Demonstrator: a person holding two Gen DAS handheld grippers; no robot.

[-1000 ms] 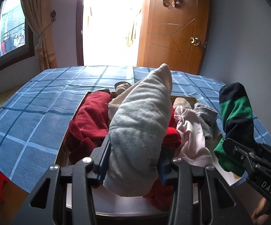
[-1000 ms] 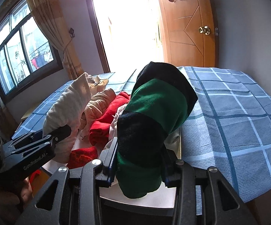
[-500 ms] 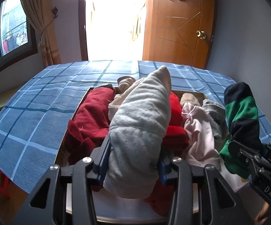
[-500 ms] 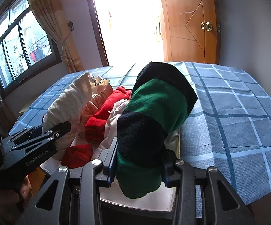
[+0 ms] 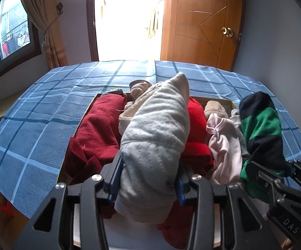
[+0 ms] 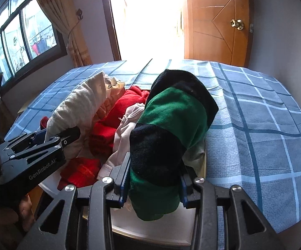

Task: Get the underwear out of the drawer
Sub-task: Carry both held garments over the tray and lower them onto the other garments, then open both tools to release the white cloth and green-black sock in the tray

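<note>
A blue checked bedspread (image 5: pixel 46 112) is surrounding the open drawer (image 5: pixel 88 112). Left gripper (image 5: pixel 148 185) is clamping grey underwear (image 5: pixel 156 137) above it; at three o'clock, right gripper (image 6: pixel 153 184) is clamping green-black underwear (image 6: pixel 171 125).

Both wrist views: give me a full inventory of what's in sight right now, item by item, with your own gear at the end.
Grey roll of clothing: one, pale grey, clamped in the left gripper above the drawer.
Green-and-black roll: one, striped, clamped in the right gripper.
Dark red garment: one, left part of the drawer.
Bright red garment: one, middle of the drawer.
Pink garment: one, pale pink, right part of the drawer.
Drawer: one, wooden rim, open in front of the bed.
Bed cover: one, blue check, behind and around the drawer.
Door: one, brown wood, back wall.
Window: one, dark frame, left wall, tan curtain beside.
Left gripper: black, shut on the grey roll.
Right gripper: black, shut on the striped roll.
</note>
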